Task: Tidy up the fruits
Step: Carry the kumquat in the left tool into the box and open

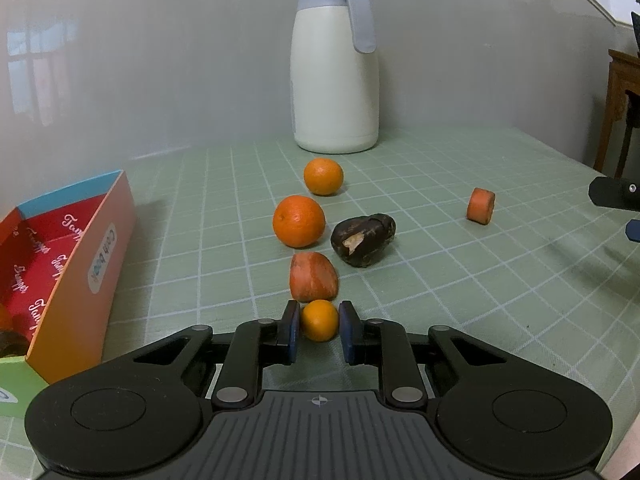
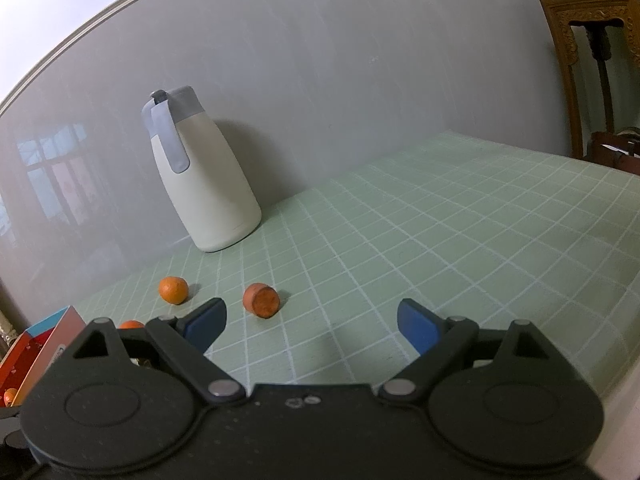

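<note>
In the left wrist view my left gripper (image 1: 319, 320) has its blue pads on either side of a small orange (image 1: 319, 320); the left pad touches it and a thin gap shows at the right pad. Beyond lie a carrot chunk (image 1: 313, 276), a large orange (image 1: 299, 221), a dark brown fruit (image 1: 362, 239), another orange (image 1: 323, 176) and a carrot slice (image 1: 480, 205). My right gripper (image 2: 312, 320) is open and empty above the cloth, near the carrot slice (image 2: 261, 299) and an orange (image 2: 173, 289).
A white and grey thermos jug (image 1: 335, 68) stands by the wall; it also shows in the right wrist view (image 2: 202, 176). An orange and red cardboard box (image 1: 76, 264) sits at the left. The green checked tablecloth (image 2: 440, 240) stretches right toward wooden furniture (image 2: 592, 40).
</note>
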`<state>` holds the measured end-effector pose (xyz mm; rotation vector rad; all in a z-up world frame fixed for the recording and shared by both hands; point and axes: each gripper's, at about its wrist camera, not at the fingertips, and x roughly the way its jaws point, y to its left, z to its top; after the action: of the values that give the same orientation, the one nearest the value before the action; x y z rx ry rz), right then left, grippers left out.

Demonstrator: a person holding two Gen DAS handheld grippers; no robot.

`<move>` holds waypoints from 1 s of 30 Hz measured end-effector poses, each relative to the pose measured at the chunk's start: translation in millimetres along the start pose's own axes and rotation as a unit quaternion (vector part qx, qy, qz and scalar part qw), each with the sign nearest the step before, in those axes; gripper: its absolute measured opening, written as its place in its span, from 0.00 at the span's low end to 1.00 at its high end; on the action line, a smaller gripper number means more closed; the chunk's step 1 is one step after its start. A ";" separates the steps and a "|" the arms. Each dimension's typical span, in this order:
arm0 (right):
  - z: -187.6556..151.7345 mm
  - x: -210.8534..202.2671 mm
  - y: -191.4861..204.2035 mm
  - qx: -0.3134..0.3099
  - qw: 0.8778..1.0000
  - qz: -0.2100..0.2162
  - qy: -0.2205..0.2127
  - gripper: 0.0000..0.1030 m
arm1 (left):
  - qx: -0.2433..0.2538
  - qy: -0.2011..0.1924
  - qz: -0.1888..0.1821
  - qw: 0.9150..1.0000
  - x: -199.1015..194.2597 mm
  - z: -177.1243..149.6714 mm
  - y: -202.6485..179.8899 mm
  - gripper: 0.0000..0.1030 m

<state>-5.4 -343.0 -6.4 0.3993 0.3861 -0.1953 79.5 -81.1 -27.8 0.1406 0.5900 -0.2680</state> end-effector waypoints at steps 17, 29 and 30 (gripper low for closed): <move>-6.1 1.8 16.9 -0.016 1.000 0.010 0.008 0.90 | -0.014 -0.055 0.040 0.998 -35.3 13.8 34.7 0.20; -14.0 7.4 40.4 -0.039 0.999 0.026 0.020 0.90 | -0.059 -0.087 0.125 0.987 -65.1 13.1 103.0 0.20; -14.5 7.8 41.9 -0.041 0.999 0.027 0.021 0.90 | -0.065 -0.087 0.131 0.985 -65.0 12.8 108.7 0.20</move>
<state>7.8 -299.9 -7.6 0.3338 0.4221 -0.1191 65.9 33.7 25.4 0.0668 0.4079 0.0133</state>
